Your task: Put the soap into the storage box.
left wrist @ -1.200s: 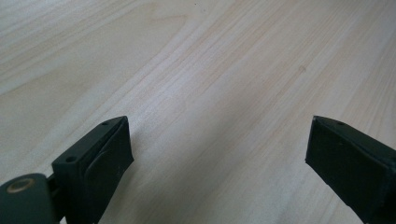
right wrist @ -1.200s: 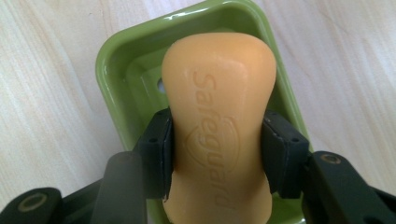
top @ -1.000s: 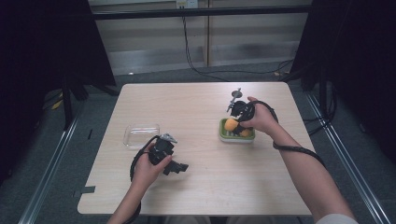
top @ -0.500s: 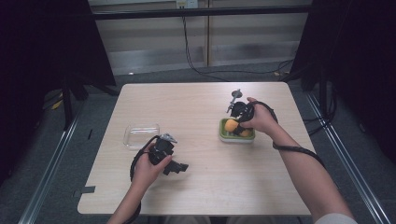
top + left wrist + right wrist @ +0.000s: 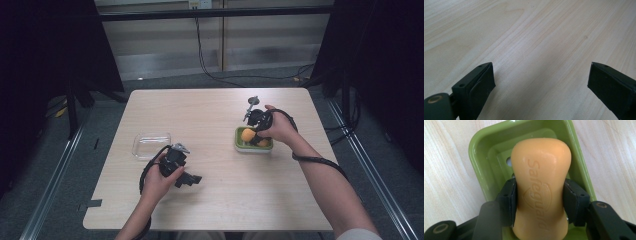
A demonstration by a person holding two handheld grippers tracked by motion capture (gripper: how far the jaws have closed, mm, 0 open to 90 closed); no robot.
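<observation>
The right gripper (image 5: 539, 200) was clamped on an orange soap bar (image 5: 541, 187), its pads pressing the bar's narrow waist from both sides, directly over the green soap dish (image 5: 477, 152). In the high view the bar (image 5: 247, 134) sat at the left end of the dish (image 5: 253, 148), which lay on the right half of the wooden table (image 5: 220, 200), well in from the right edge and about midway between the far and near edges. Bare tabletop stretched to the left of the dish and toward the far edge, leaving wide room in both directions. The left gripper (image 5: 192, 178) rested low over the near-left part of the table, its jaws spread wide with nothing between them; its own view showed bare wood grain (image 5: 536, 50). A clear plastic container (image 5: 150, 144) lay just beyond that hand, close to the left edge. Open surface separated the two hands across the middle of the table. Compared with the earlier frames, nothing had visibly shifted: both hands, the bar, the dish and the container stood in the same places, and the right grip on the bar was unchanged.
</observation>
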